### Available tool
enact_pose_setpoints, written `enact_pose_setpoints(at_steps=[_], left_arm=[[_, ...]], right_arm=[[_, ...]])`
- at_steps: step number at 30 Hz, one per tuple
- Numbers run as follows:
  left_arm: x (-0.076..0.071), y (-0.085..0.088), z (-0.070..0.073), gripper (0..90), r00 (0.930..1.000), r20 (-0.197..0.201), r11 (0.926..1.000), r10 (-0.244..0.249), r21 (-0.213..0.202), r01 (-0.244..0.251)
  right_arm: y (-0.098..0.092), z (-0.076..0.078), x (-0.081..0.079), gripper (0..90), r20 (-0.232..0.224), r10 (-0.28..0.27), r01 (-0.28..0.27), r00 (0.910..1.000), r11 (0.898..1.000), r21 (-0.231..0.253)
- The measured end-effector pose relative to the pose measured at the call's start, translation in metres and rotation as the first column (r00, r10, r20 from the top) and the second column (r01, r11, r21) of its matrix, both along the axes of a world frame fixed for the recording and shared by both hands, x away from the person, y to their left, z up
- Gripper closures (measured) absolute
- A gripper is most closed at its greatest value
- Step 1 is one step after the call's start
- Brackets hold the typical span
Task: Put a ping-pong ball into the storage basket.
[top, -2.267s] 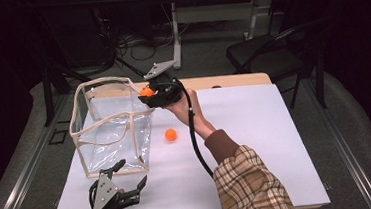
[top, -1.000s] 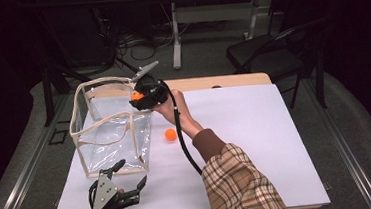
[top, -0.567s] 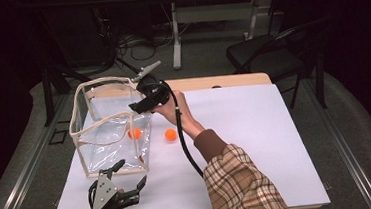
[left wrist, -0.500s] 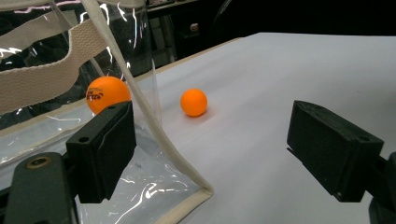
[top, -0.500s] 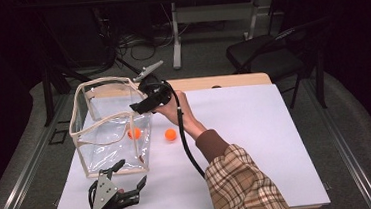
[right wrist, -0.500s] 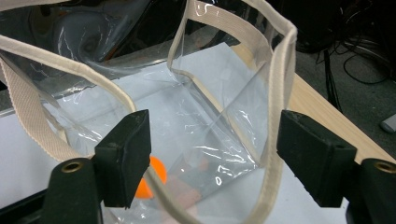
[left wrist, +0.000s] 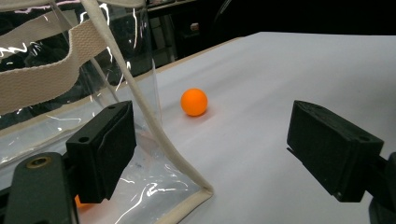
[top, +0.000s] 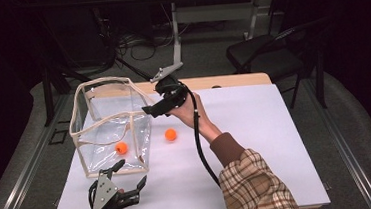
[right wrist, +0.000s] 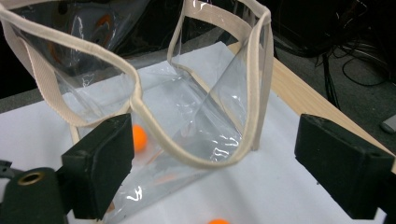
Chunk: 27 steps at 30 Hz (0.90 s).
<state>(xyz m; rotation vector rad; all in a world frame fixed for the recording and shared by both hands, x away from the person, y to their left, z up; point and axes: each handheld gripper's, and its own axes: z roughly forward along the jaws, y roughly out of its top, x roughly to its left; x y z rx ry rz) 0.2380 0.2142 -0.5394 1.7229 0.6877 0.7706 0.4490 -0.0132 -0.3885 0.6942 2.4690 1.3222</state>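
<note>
Two balls: one orange ball [top: 121, 148] lies inside the clear bag [top: 92, 142]; the second ball [top: 171, 134] sits on the surface [top: 257, 144] just beside the bag.
Left gripper [top: 129, 176]: nearest, low, jaws apart, empty.
Right gripper [top: 150, 110]: over the bag's rim, jaws just opened, empty; second ball below, toward the person.

It looked like a dim lab or recording studio: a white-topped table [top: 257, 144] stood centre frame, loose cables [top: 133, 43] sprawled upper left, and a black folding chair [top: 264, 53] waited upper right.
</note>
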Motion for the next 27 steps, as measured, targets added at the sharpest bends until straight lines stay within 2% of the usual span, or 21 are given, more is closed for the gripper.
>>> enact_pose_setpoints(at_steps=[10, 13, 20, 24, 27], left_arm=[[0.000, 0.000, 0.000, 15.6, 1.0000, -0.002, 1.0000, -0.002, 0.000, 0.002], [0.000, -0.001, 0.000, 15.6, 1.0000, 0.000, 1.0000, -0.003, -0.002, 0.003], [0.000, 0.000, 0.000, 15.6, 1.0000, -0.002, 1.0000, 0.001, 0.007, -0.001], [0.000, 0.000, -0.001, 15.6, 1.0000, -0.005, 1.0000, 0.006, 0.004, -0.006], [-0.001, 0.000, -0.001, 15.6, 1.0000, -0.004, 1.0000, 0.009, 0.004, -0.009]], right_arm=[[-0.026, -0.016, -0.023, 5.9, 0.008, 0.012, -0.012, 0.9999, 1.000, -0.013], [-0.038, -0.025, -0.033, 5.7, 0.018, 0.005, -0.005, 0.9998, 1.000, -0.014], [-0.063, -0.052, -0.051, 4.3, -0.001, -0.014, 0.013, 0.9999, 0.999, -0.045], [-0.076, -0.067, -0.060, 4.0, -0.019, -0.023, 0.022, 0.9995, 0.999, -0.035], [-0.084, -0.078, -0.067, 3.7, -0.028, -0.029, 0.028, 0.9992, 0.999, -0.047]])
